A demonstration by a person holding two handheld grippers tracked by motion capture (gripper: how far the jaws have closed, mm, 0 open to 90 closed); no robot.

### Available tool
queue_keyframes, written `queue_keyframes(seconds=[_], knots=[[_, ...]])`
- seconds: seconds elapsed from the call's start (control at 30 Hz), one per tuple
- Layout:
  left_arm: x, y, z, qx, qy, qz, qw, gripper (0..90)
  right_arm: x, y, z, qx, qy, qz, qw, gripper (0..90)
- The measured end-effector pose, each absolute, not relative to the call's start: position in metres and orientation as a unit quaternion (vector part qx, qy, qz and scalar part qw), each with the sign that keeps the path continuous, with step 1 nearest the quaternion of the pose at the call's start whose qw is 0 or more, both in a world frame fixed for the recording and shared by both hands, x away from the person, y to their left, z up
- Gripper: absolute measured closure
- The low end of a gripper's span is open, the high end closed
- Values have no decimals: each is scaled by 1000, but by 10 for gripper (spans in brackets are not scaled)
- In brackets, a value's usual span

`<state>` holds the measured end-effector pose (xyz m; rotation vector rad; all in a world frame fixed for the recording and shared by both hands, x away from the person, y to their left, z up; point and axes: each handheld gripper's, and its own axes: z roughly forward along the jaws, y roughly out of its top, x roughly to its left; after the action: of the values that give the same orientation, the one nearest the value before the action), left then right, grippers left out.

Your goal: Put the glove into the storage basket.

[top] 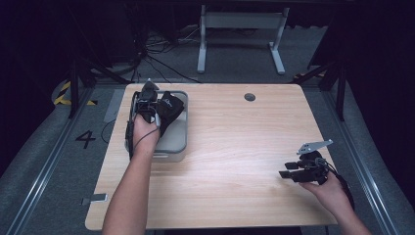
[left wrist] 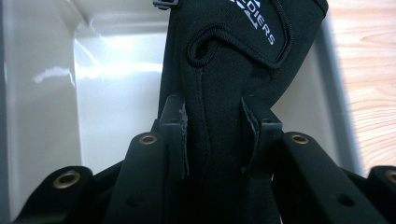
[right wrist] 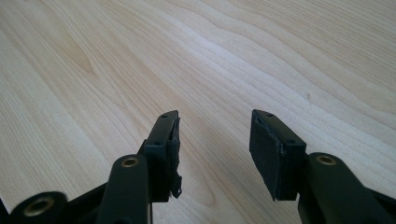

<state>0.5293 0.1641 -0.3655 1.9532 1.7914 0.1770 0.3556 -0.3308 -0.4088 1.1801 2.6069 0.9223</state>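
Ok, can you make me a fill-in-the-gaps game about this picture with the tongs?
1. The left tongs pinch a black fabric thing over the grey ____.
2. The right tongs hold ____.
3. The table is made of light ____.
4. The writing on the black fabric thing is ____ in colour.

Missing words: bin; nothing; wood; white

The pouch (left wrist: pixel 233 70) hides part of the bin (left wrist: pixel 107 93) floor, and its white lettering (left wrist: pixel 254 23) is cut off by the top edge (only "DIERS" reads). Its lower end disappears between the jaws.
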Motion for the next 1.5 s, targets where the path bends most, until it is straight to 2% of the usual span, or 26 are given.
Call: queue_keyframes(seconds=[0.57,0.67,0.83,1.13,1.33,1.5], knots=[[542,170,-394,710,673,26,204,633,354,-330,-409,391,865,306,66,530],[543,172,-396,710,671,16,213,505,354,-331,-409,393,864,307,66,531],[539,175,-390,708,665,22,235,407,355,-331,-408,391,865,308,66,528],[522,177,-372,719,641,43,266,396,360,-328,-408,387,866,309,67,524],[497,170,-355,743,605,69,277,422,365,-324,-406,378,869,312,69,524],[471,162,-342,752,575,76,313,430,372,-320,-404,374,870,313,71,524]])
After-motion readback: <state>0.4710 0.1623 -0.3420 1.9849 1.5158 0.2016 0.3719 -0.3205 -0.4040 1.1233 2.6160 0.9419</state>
